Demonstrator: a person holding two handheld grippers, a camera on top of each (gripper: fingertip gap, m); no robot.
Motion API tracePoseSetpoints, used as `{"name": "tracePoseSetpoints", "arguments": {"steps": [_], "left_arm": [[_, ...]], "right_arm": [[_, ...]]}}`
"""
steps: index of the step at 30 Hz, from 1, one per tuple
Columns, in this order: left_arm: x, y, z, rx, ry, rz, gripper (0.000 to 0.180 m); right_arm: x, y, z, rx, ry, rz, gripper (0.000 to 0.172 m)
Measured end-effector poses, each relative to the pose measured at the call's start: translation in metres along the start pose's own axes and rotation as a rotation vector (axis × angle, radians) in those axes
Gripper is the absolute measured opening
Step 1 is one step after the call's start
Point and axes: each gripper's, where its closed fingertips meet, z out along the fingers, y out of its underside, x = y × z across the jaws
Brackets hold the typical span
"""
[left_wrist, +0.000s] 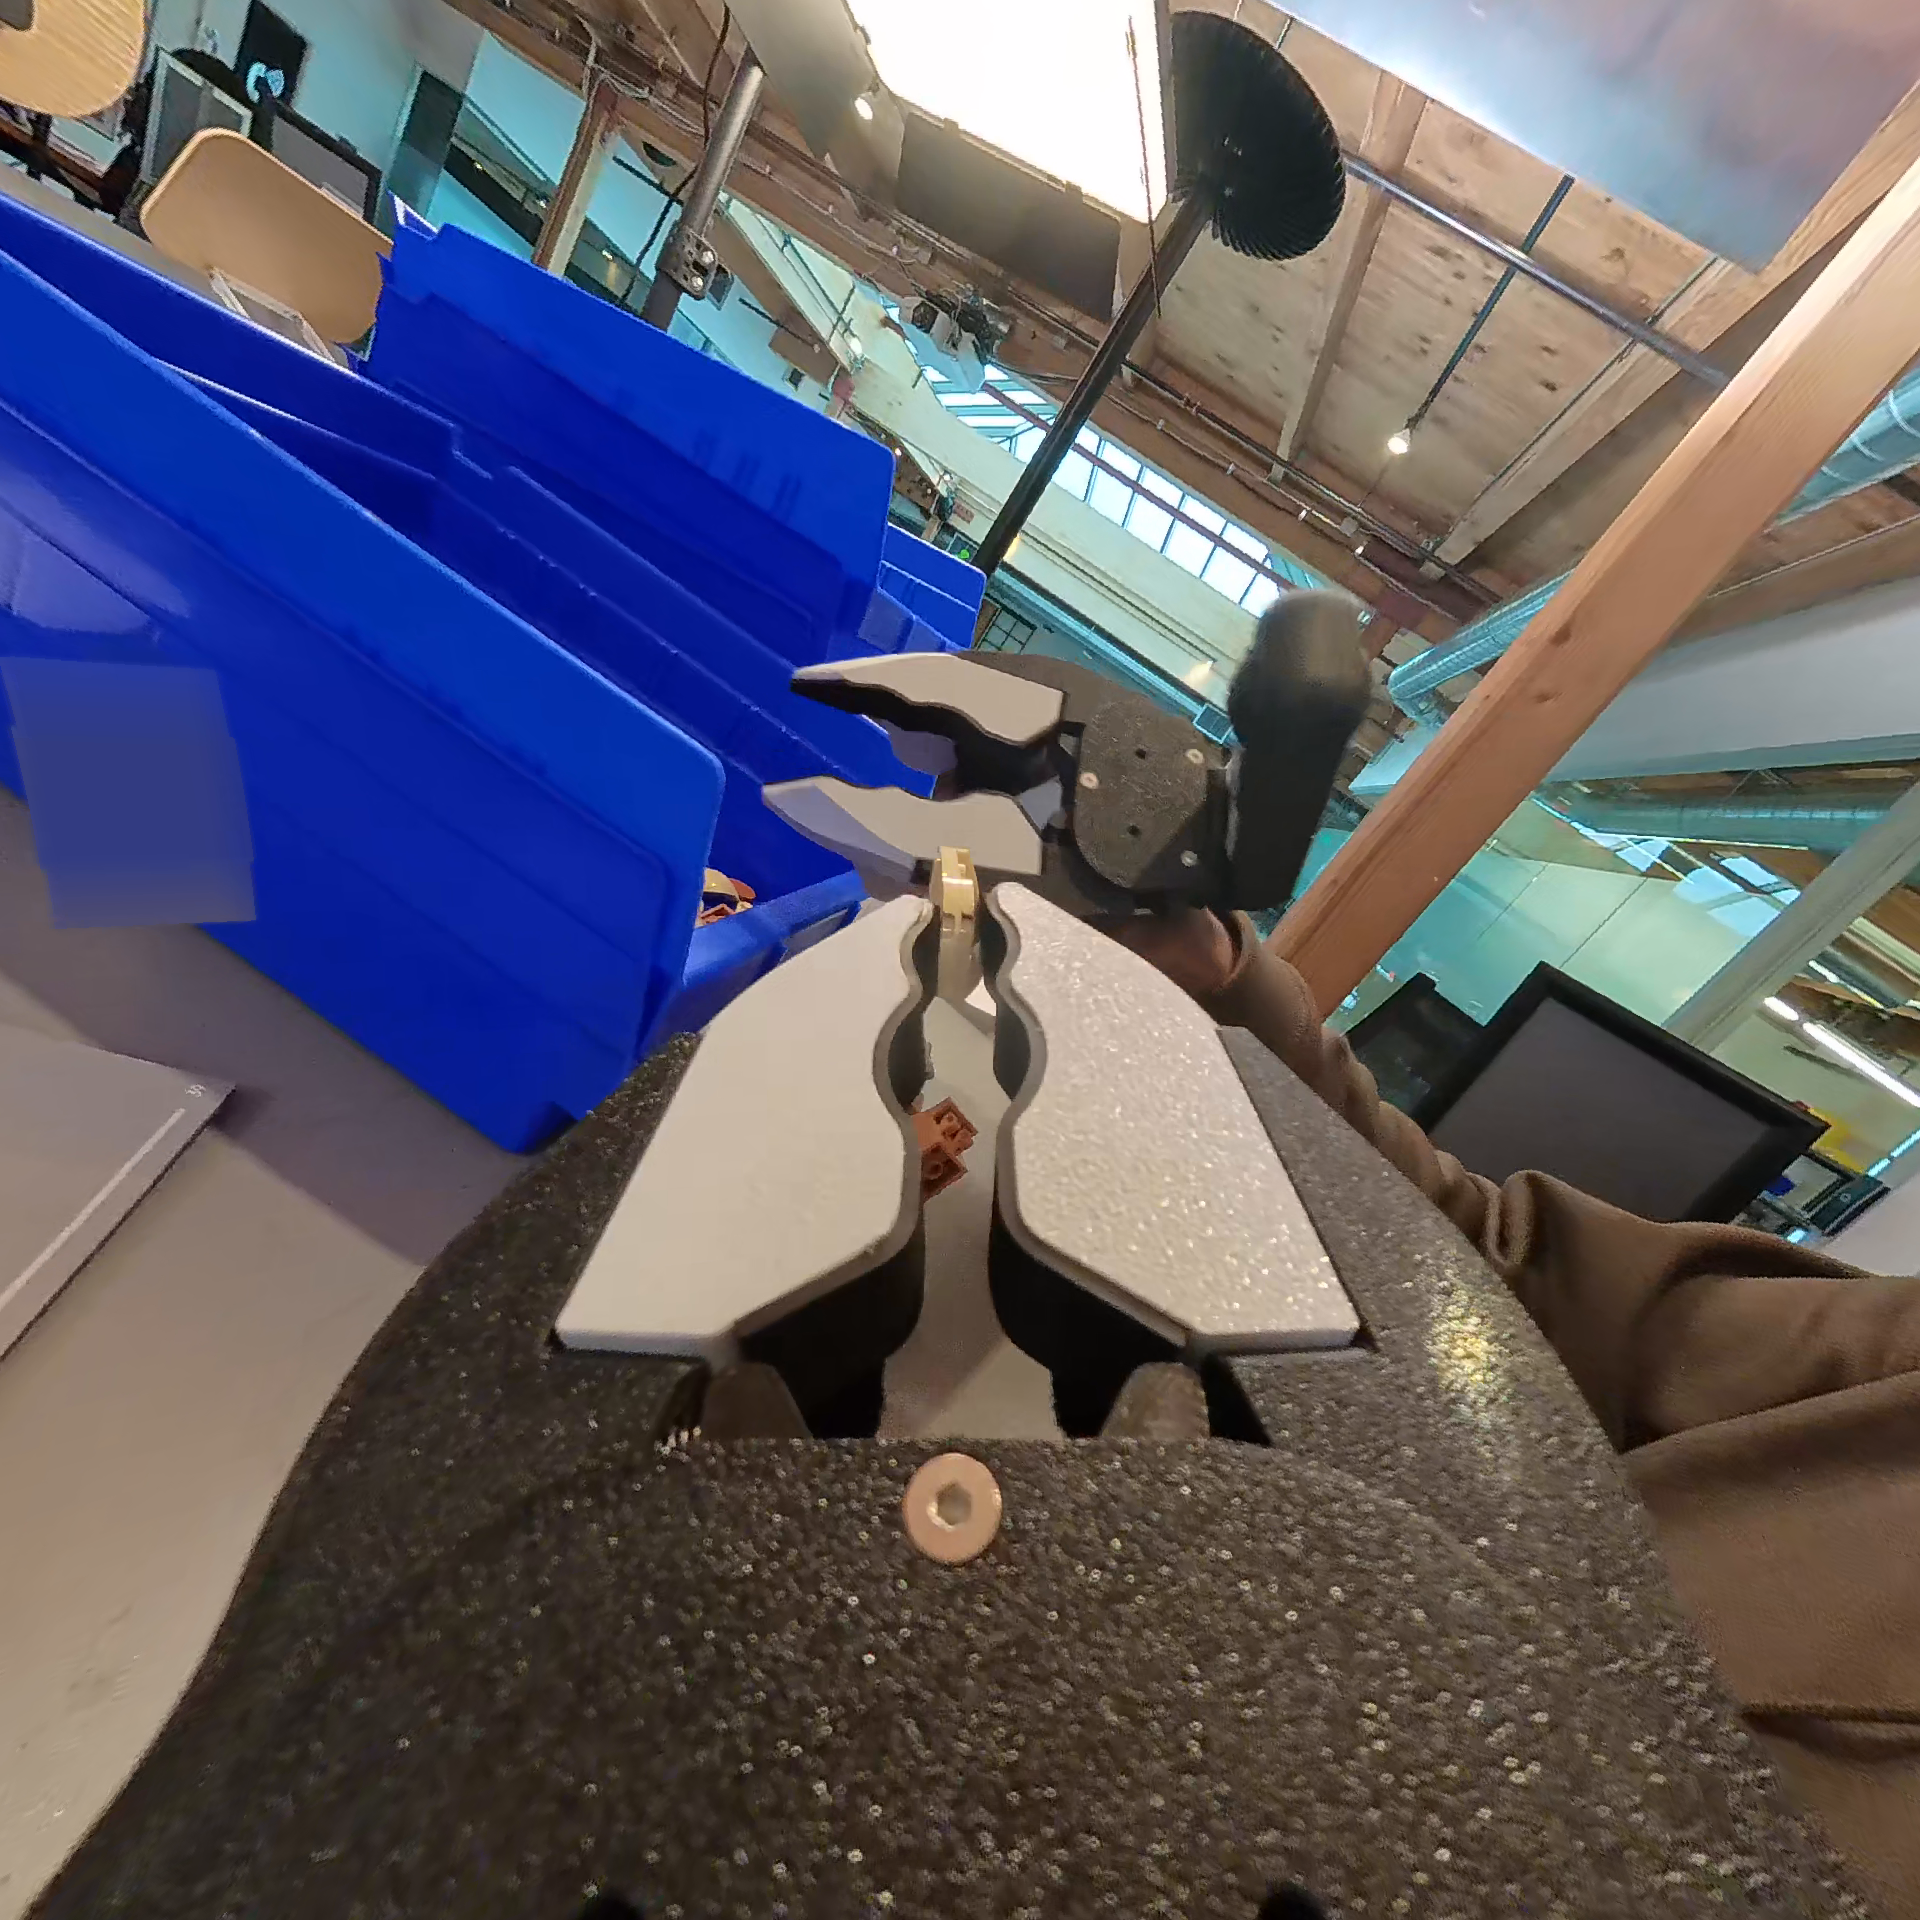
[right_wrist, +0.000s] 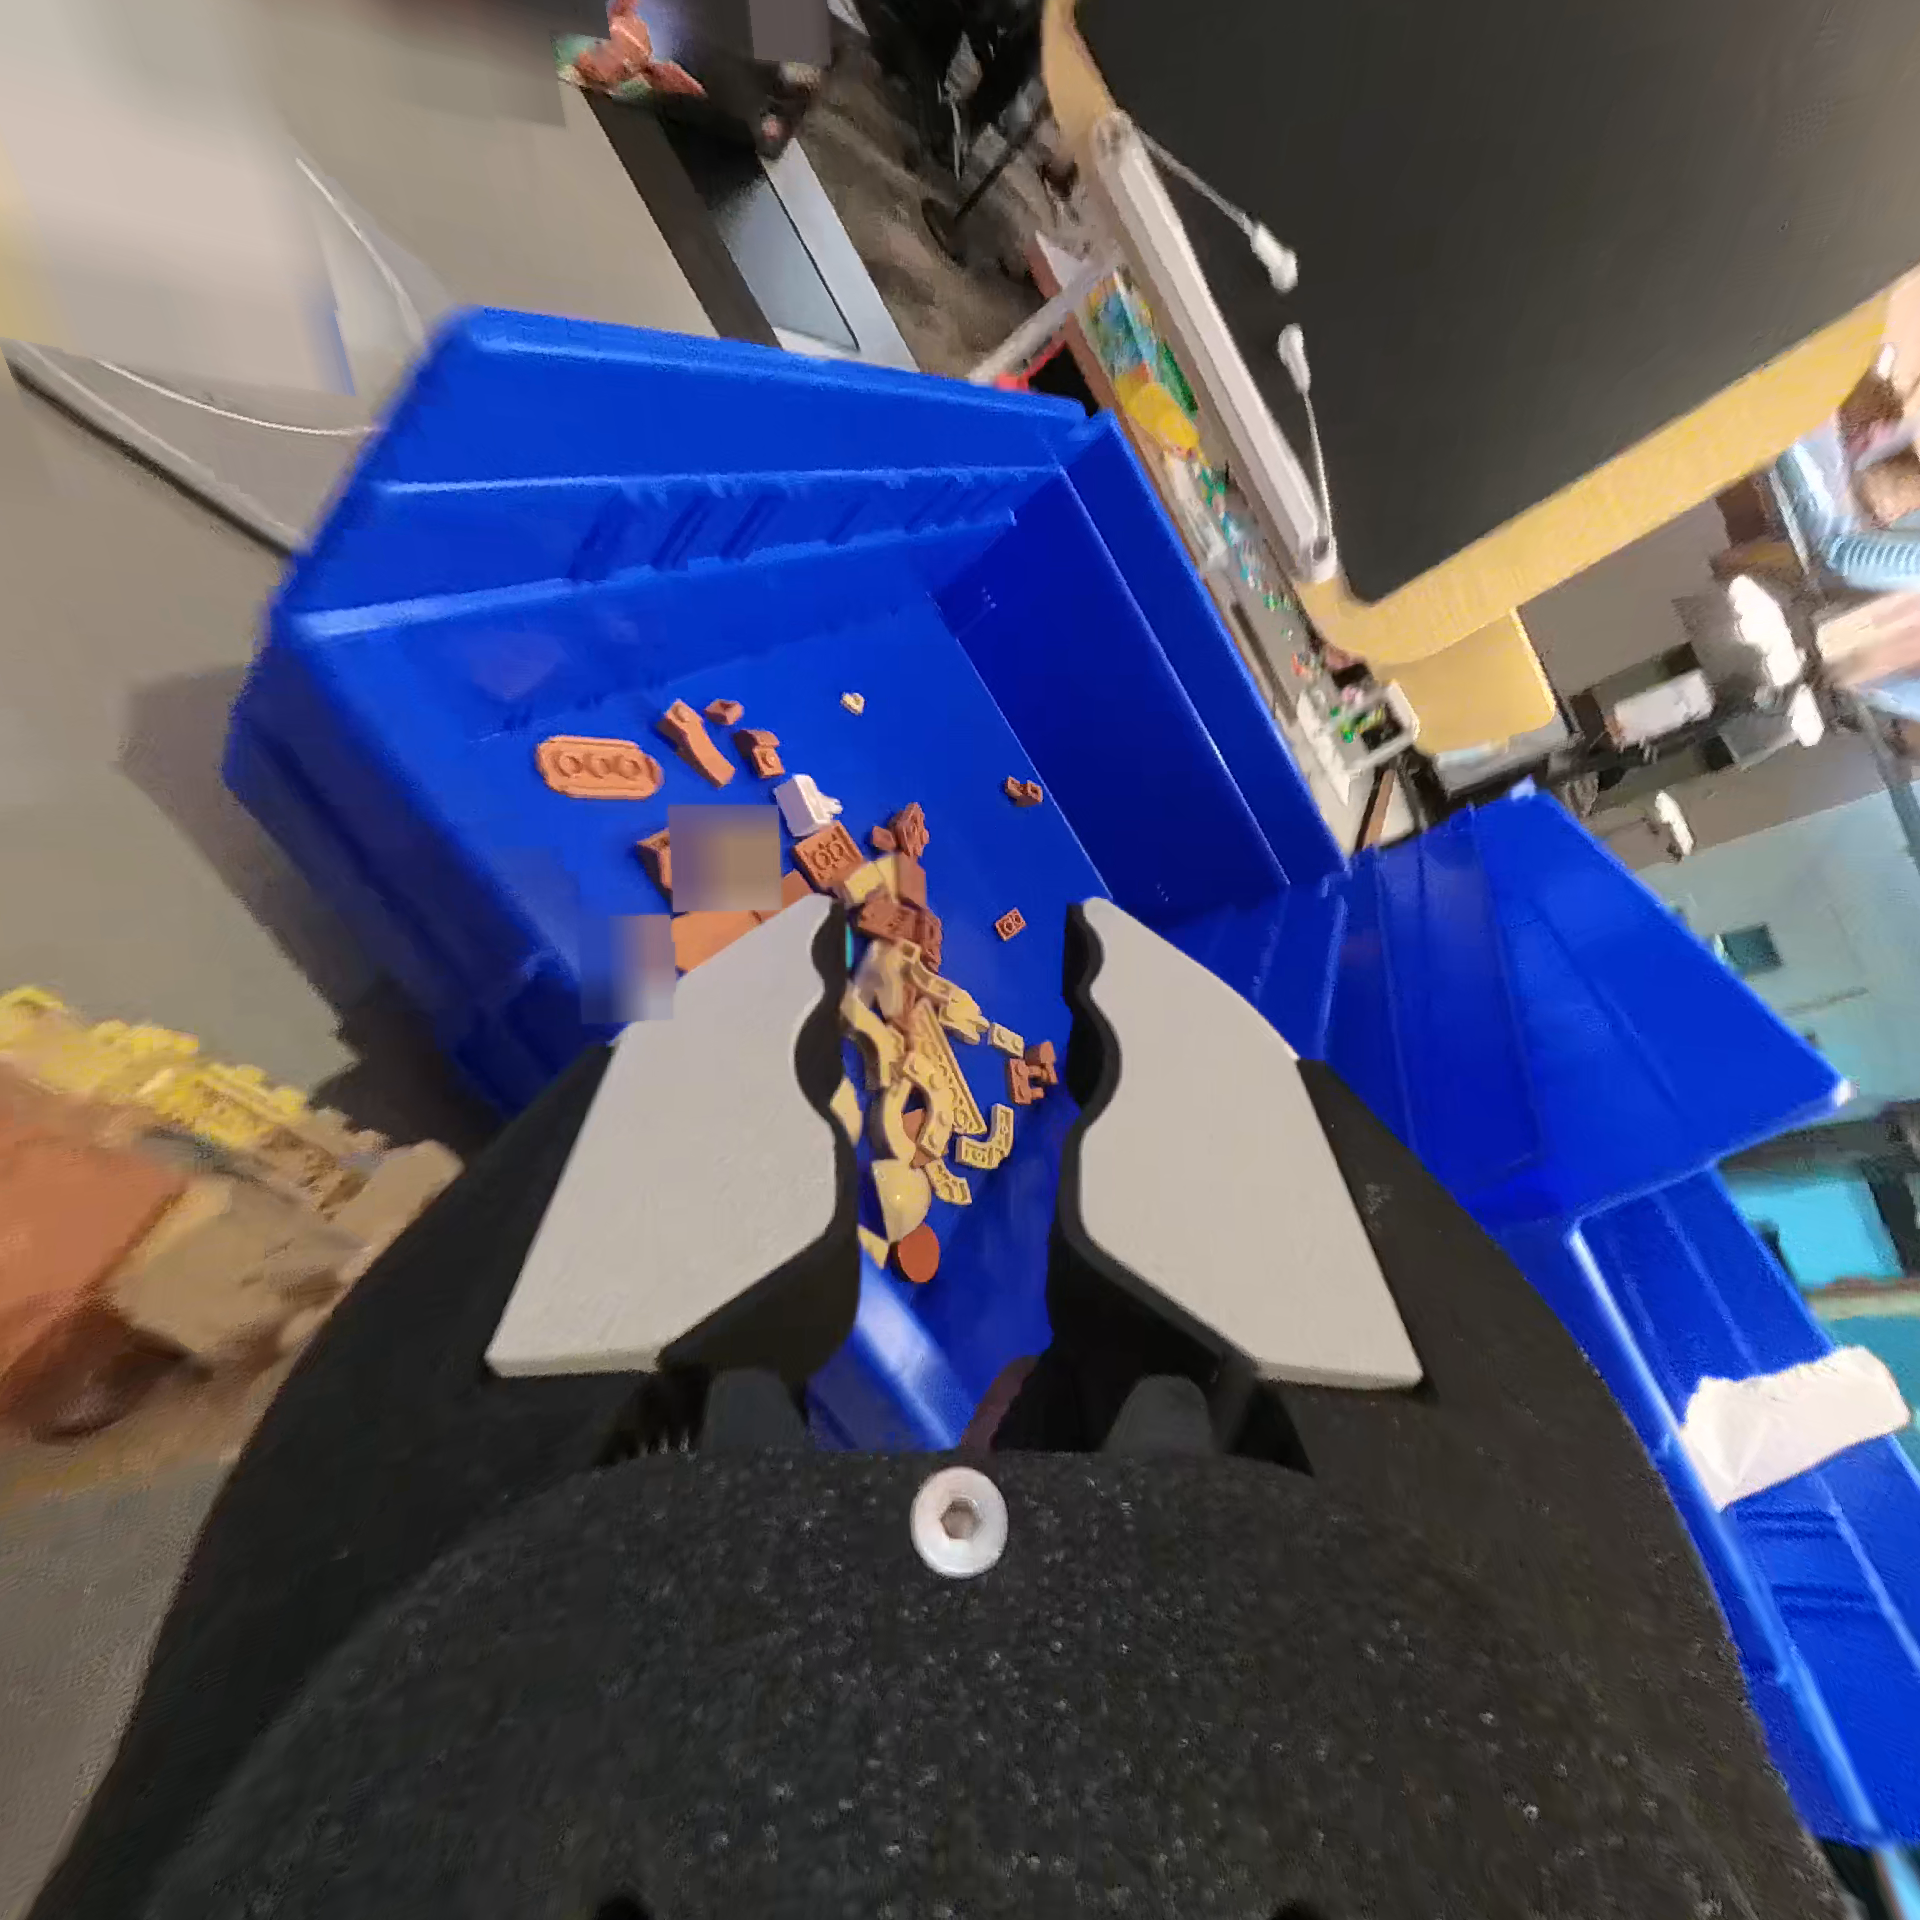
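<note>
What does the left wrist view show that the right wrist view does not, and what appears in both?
Only the left wrist view shows the left gripper shut on a small tan piece, the right gripper seen from outside with its fingers apart and empty, a brown sleeve and the wooden ceiling. Only the right wrist view looks down into a blue bin, showing loose tan and brown bricks on its floor below the open right gripper. Both show blue bins and the grey tabletop.
</note>
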Motion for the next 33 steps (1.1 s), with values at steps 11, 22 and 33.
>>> {"name": "tracePoseSetpoints", "arguments": {"steps": [11, 22, 33], "left_arm": [[0.030, 0.013, 0.010, -0.094, -0.002, 0.301, 0.007], [0.034, 0.028, 0.014, -0.175, 0.044, 0.304, 0.008], [0.032, 0.036, 0.015, -0.249, -0.005, 0.477, 0.009]], "right_arm": [[-0.067, -0.075, -0.063, 0.319, 0.171, -0.447, 0.036], [-0.077, -0.080, -0.065, 0.330, 0.219, -0.559, 0.017], [-0.083, -0.083, -0.069, 0.324, 0.238, -0.622, 0.017]]}}
